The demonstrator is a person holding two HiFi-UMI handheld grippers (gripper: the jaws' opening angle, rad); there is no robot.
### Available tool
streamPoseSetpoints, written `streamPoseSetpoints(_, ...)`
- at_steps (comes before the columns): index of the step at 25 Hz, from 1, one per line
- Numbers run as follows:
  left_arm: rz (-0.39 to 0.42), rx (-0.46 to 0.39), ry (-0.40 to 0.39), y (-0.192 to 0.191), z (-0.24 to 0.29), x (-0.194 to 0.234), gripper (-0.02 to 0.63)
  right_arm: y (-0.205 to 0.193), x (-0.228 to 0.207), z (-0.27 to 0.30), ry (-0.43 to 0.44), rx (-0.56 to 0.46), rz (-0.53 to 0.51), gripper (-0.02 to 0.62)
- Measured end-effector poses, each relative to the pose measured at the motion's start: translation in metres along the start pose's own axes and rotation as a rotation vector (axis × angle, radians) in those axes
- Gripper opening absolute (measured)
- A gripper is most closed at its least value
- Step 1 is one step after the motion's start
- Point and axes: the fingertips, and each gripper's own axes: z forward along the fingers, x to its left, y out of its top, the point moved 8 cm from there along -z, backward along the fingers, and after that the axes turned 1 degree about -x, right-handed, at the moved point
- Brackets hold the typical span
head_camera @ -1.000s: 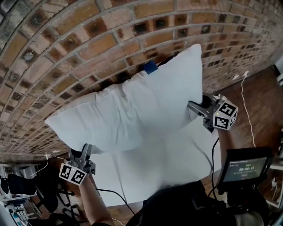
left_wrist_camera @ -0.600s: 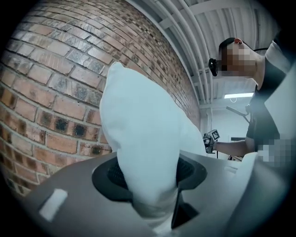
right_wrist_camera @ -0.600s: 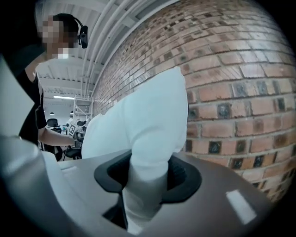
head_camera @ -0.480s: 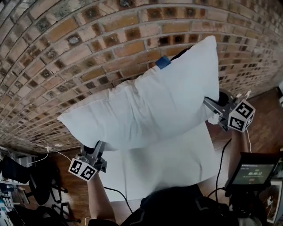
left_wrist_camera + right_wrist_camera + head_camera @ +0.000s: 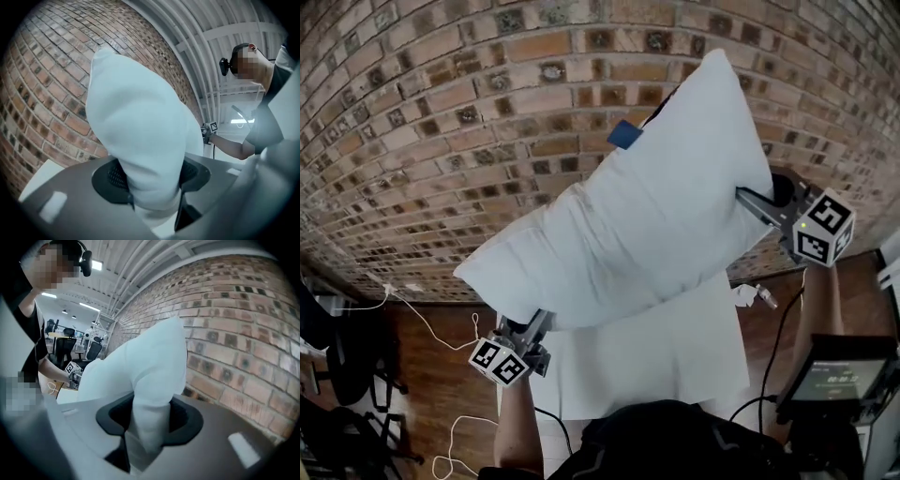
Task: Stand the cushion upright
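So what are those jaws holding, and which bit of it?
Both hold the white cushion: the left gripper pinches its lower left end, the right gripper its right-hand edge.

This looks like an open-plan office or lab workspace in a converted industrial building, with a long bare brick wall [image 5: 441, 112], a dark wooden floor [image 5: 422, 347] and a white ceiling of exposed beams [image 5: 225, 33] hung with strip lights [image 5: 97, 265]. Further back stand desks [image 5: 58, 335] and black office chairs [image 5: 93, 350]. Close by are a plain white table [image 5: 675, 356], loose white cables [image 5: 412, 305] trailing over the floor, and a small screen [image 5: 830, 375] on a stand.
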Motion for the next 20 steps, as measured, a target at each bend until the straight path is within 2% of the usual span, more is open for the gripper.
streamPoseSetpoints(3,-0.054,-0.024,0.025,-0.012,-0.016,0.003,0.236,0.033,0.011,0.020,0.028,0.019,-0.083,0.165)
streamPoseSetpoints(6,-0.095,-0.013,0.048,-0.025,-0.024,0.010,0.238,0.060,0.020,0.041,0.056,0.030,-0.140,0.164)
streamPoseSetpoints(15,-0.296,0.032,0.074,-0.089,-0.013,0.024,0.241,0.112,0.044,0.115,0.103,0.169,-0.326,0.164)
streamPoseSetpoints(20,-0.400,-0.036,0.050,-0.115,-0.013,0.040,0.247,0.145,0.067,0.160,0.154,0.208,-0.444,0.161)
